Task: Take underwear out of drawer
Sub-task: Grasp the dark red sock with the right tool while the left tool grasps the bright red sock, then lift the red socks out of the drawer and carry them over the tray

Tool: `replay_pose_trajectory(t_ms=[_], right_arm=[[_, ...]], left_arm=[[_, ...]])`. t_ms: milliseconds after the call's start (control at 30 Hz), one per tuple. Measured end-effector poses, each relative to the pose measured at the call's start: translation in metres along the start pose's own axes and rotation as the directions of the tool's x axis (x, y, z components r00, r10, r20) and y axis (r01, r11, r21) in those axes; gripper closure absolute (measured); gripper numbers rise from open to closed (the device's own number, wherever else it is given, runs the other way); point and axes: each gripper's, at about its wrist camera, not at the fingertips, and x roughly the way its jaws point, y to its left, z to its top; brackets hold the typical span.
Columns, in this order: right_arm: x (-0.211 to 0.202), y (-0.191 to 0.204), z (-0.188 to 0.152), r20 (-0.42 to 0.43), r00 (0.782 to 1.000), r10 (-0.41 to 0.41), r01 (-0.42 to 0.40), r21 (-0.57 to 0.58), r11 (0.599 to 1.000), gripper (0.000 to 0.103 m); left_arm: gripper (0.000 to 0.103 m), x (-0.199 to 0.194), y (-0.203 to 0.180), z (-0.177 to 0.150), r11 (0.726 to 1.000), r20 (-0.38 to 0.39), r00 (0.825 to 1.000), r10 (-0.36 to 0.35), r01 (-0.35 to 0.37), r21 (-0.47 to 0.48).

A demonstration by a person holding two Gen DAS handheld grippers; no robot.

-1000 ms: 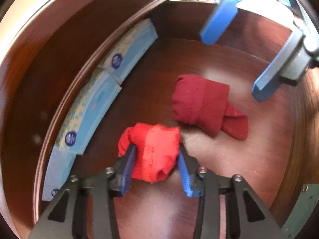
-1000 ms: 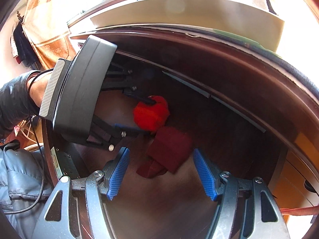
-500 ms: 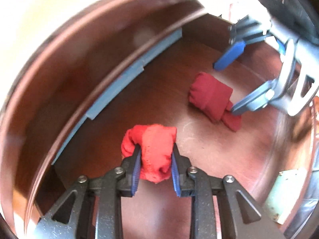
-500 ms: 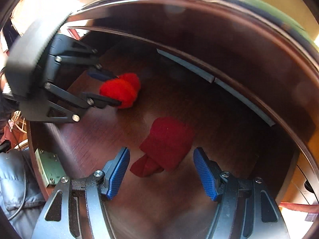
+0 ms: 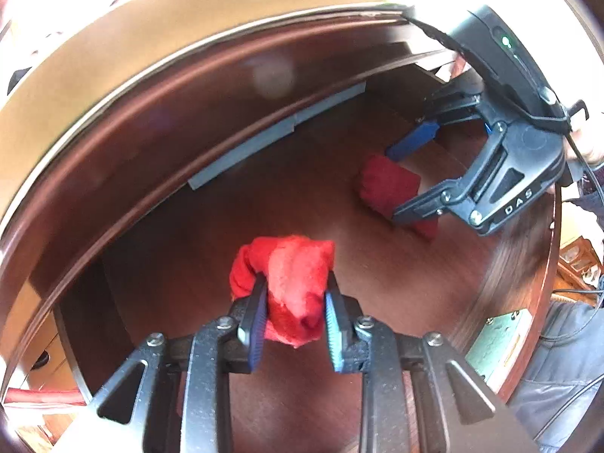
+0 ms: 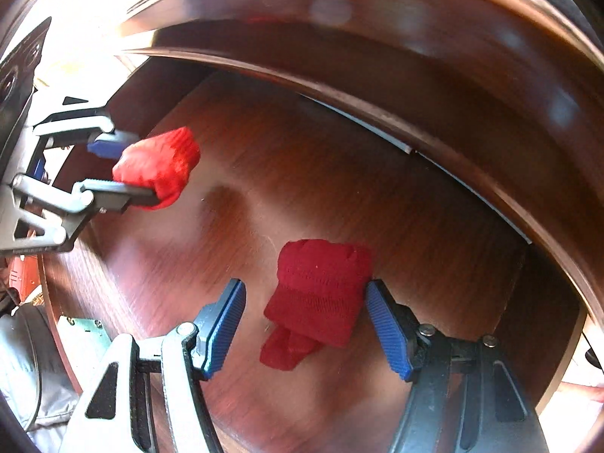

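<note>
The bright red bundle [image 5: 290,283] is clamped between the narrow jaws of the left gripper [image 5: 294,317] and is seen clear of the drawer floor [image 5: 211,234]; in the right wrist view it hangs at about ten o'clock, well apart from the other piece. That half of the task can be judged nearly done — only the carry over the drawer's front edge is left.

The dark red bundle [image 6: 321,294] lies on the drawer floor, between the fingers of the right gripper [image 6: 305,324], whose jaws stand wide. The right-hand pad [image 6: 385,332] is touching or just beside the cloth's edge, while the left-hand pad [image 6: 222,321] is kept apart from it by a strip of bare wood. No squeeze is shown, so the bundle is not yet held.

The coming move turns on one relation: the bundle's long axis runs from about one o'clock, at its rolled body, to seven o'clock, where a small tail sticks out toward the gripper. The jaws close across that axis, roughly from nine to three o'clock, so the narrow width is what would be pinched. The bundle sits off-centre toward the three o'clock pad — a slight shift that way may be wanted before closing. The right gripper is plainly the nearer one; the left is occupied.
</note>
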Motion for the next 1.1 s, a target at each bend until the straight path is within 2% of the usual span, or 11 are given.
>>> replay_pose_trajectory(t_ms=[100,200,433,700,800,900,1100], right_arm=[[-0.002,0.003,0.007,-0.004,1.0,-0.013,0.013,-0.013,1.0,0.037],[0.003,0.007,0.006,-0.014,1.0,-0.016,0.016,-0.039,0.999,0.055],[0.001,0.017,0.008,0.002,0.999,-0.04,0.04,-0.081,0.996,0.064],[-0.017,0.029,-0.004,0.083,0.996,-0.02,0.026,-0.076,0.997,0.067],[-0.029,0.035,-0.007,0.138,0.99,-0.017,0.029,-0.081,0.996,0.068],[-0.045,0.04,-0.014,0.201,0.98,-0.007,0.022,-0.072,0.997,0.068],[-0.076,0.045,-0.024,0.334,0.943,0.005,0.011,-0.047,0.999,0.068]], left_arm=[[0.078,-0.008,0.003,-0.005,0.999,0.017,1.0,-0.018,0.018,-0.033],[0.078,-0.009,0.006,-0.002,0.999,0.032,0.999,-0.012,0.013,-0.036],[0.078,-0.02,0.0,-0.011,0.998,0.083,0.996,0.023,-0.018,-0.06],[0.078,-0.036,-0.002,-0.019,0.996,0.128,0.99,0.064,-0.055,-0.074],[0.078,-0.035,-0.003,-0.022,0.995,0.137,0.988,0.077,-0.069,-0.066],[0.078,-0.041,-0.006,-0.025,0.995,0.153,0.984,0.088,-0.078,-0.07],[0.078,-0.047,-0.003,-0.031,0.992,0.175,0.981,0.09,-0.073,-0.098]])
